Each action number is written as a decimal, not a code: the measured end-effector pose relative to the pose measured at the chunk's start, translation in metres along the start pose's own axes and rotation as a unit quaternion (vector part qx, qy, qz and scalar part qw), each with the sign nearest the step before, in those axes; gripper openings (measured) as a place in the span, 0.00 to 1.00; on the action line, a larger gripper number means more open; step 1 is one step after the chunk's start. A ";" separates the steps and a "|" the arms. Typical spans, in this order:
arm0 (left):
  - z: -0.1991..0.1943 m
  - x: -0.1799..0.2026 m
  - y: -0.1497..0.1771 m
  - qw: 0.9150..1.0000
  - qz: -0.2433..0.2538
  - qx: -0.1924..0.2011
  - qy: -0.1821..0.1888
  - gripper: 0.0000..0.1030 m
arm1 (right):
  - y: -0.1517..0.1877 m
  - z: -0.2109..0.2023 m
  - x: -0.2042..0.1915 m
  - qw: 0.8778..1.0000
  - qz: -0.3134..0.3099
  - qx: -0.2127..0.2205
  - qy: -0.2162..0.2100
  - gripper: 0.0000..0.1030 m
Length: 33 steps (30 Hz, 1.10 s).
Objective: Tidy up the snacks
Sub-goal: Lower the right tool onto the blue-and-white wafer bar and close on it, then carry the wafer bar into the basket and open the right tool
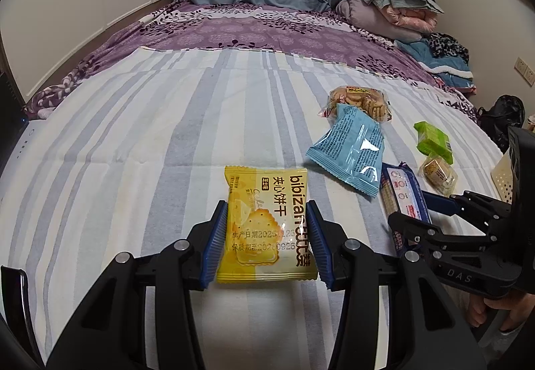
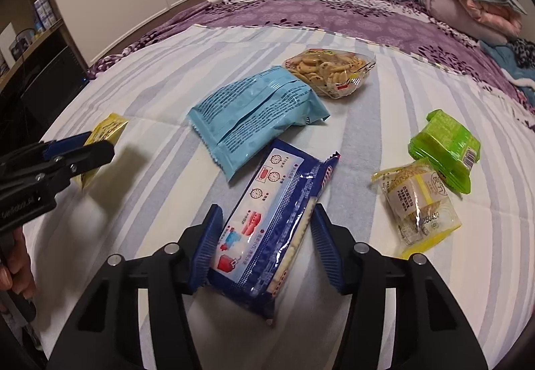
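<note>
Two tongs over the bed (image 1: 133,109), left tongs (image 1: 267,238) clamped on yellow packet (image 1: 264,223), right tongs (image 2: 264,246) narrow around dark blue packet (image 2: 267,223), light blue bag (image 2: 254,116) just beyond it.

The yellow cracker packet (image 1: 265,223) and dark blue biscuit pack (image 2: 267,229) are glossy plastic film. The bed's striped sheet (image 1: 133,136) looks like matt, creased cloth. The tongs' blue pads (image 2: 205,249) are ribbed.

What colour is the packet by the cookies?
Light blue, clearest in the right wrist view.

Black tongs (image 1: 267,243) with ribbed blue pads (image 1: 214,243) and silver screws.
</note>
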<state>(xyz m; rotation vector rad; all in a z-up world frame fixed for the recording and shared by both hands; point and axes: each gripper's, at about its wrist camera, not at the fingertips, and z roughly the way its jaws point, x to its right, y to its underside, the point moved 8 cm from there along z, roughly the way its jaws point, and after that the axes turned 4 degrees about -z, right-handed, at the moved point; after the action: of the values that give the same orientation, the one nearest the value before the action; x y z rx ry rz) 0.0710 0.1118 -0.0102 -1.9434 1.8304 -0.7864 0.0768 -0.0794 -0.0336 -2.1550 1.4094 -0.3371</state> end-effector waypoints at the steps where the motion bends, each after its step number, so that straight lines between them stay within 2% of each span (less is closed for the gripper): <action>1: -0.001 0.001 0.000 1.000 0.000 0.001 0.000 0.46 | 0.002 -0.002 0.000 1.000 -0.006 0.000 0.001 0.51; 6: -0.005 0.003 -0.001 1.000 0.001 0.004 0.003 0.47 | 0.011 -0.014 -0.001 1.000 -0.025 0.000 0.008 0.46; 16: -0.015 0.015 -0.006 1.000 0.012 0.014 0.012 0.46 | 0.030 -0.030 0.007 1.000 -0.019 -0.005 0.009 0.46; 26: -0.019 0.024 -0.005 1.000 0.019 0.015 0.017 0.46 | 0.018 -0.011 0.010 0.999 0.006 -0.026 0.031 0.58; 28: -0.019 0.024 -0.005 1.000 0.018 0.015 0.017 0.46 | 0.019 -0.008 0.010 0.999 0.002 -0.026 0.042 0.56; 29: -0.020 0.024 -0.005 1.000 0.018 0.016 0.017 0.46 | 0.020 -0.009 0.012 0.998 0.000 -0.024 0.050 0.47; 30: -0.021 0.024 -0.005 1.000 0.018 0.017 0.016 0.46 | 0.021 -0.010 0.011 0.999 -0.002 -0.021 0.047 0.45; 33: -0.023 0.024 -0.007 1.000 0.019 0.018 0.015 0.46 | 0.024 -0.018 0.013 0.999 0.005 -0.014 0.040 0.43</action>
<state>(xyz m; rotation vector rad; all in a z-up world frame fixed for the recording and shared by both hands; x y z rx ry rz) 0.0626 0.0911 0.0153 -1.8797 1.8512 -0.8355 0.0552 -0.1036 -0.0335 -2.1779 1.4762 -0.4057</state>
